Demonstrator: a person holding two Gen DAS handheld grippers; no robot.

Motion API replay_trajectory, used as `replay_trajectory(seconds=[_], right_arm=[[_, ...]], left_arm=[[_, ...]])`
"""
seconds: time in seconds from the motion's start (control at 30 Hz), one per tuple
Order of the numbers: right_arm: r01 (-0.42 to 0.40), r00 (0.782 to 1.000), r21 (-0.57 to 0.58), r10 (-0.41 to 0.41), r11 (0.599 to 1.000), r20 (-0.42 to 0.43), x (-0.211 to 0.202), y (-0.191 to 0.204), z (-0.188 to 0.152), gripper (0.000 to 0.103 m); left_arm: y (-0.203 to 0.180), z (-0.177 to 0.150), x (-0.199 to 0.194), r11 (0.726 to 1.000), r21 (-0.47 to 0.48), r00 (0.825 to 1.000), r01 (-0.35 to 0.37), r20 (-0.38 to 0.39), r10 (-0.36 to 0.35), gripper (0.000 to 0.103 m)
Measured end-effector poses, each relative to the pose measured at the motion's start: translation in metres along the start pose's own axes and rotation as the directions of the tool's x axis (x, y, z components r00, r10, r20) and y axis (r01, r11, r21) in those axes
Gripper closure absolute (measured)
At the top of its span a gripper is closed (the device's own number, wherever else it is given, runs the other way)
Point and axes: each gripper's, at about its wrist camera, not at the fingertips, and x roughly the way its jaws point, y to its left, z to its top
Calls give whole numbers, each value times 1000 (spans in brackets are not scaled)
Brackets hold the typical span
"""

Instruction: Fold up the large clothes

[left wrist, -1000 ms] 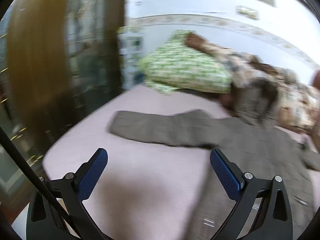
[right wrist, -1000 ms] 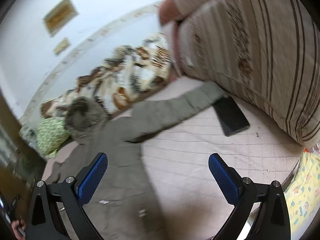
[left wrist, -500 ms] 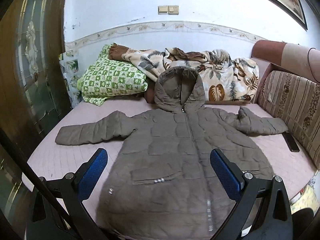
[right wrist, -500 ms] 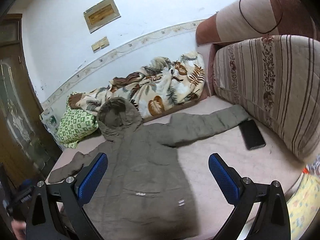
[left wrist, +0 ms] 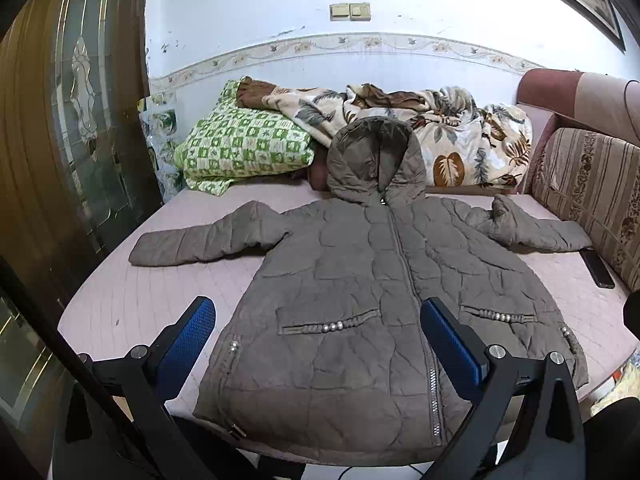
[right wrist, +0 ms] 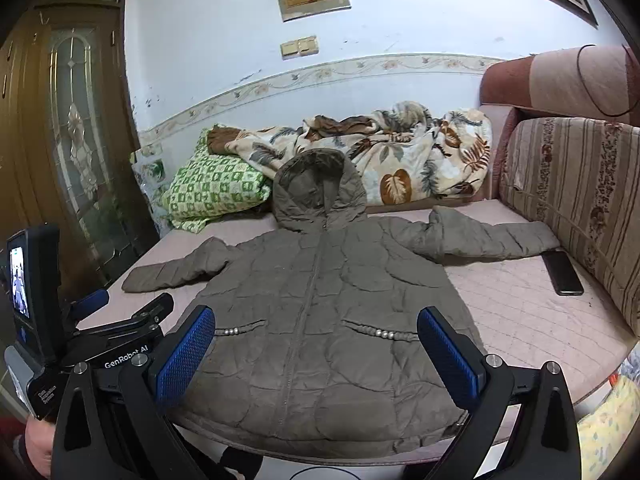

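Note:
A large grey-brown quilted hooded coat [left wrist: 368, 304] [right wrist: 320, 312] lies flat and face up on a pink bed [left wrist: 132, 300] [right wrist: 520, 312], zipped, both sleeves spread out sideways, hood toward the wall. My left gripper [left wrist: 318, 334] hovers open in front of the coat's hem, holding nothing. My right gripper [right wrist: 316, 344] is open too, near the hem, empty. In the right wrist view the left gripper [right wrist: 124, 308] with its small screen shows at the lower left, beside the bed's left front corner.
A green checked pillow [left wrist: 244, 148] and a leaf-print blanket [left wrist: 440, 140] lie at the bed's head. A striped cushion [right wrist: 580, 200] lines the right side, with a black phone [right wrist: 562, 272] on the bed below it. A wooden glazed door [left wrist: 72, 120] stands at left.
Both views swung from blurred side glances at the sleeves to a steady, centred view of the whole coat. The coat itself has not moved; both grippers stayed open.

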Motion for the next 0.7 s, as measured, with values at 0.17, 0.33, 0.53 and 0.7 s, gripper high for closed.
replay_trajectory(seconds=[0.17, 0.33, 0.53, 0.7], right_arm=[[-16, 999, -21, 16, 1000, -35, 7, 8, -9, 1], [-11, 998, -11, 11, 1000, -56, 13, 4, -13, 1], [-17, 996, 1, 17, 1000, -82, 22, 1, -15, 1], [-23, 996, 11, 24, 1000, -90, 29, -1, -13, 1]], left_arm=[[9, -4, 9, 1000, -7, 999, 4, -37, -5, 1], [12, -7, 14, 1000, -1, 999, 5, -48, -5, 1], [15, -7, 22, 1000, -10, 998, 2, -67, -3, 1], [18, -5, 28, 1000, -11, 997, -2, -76, 1, 1]])
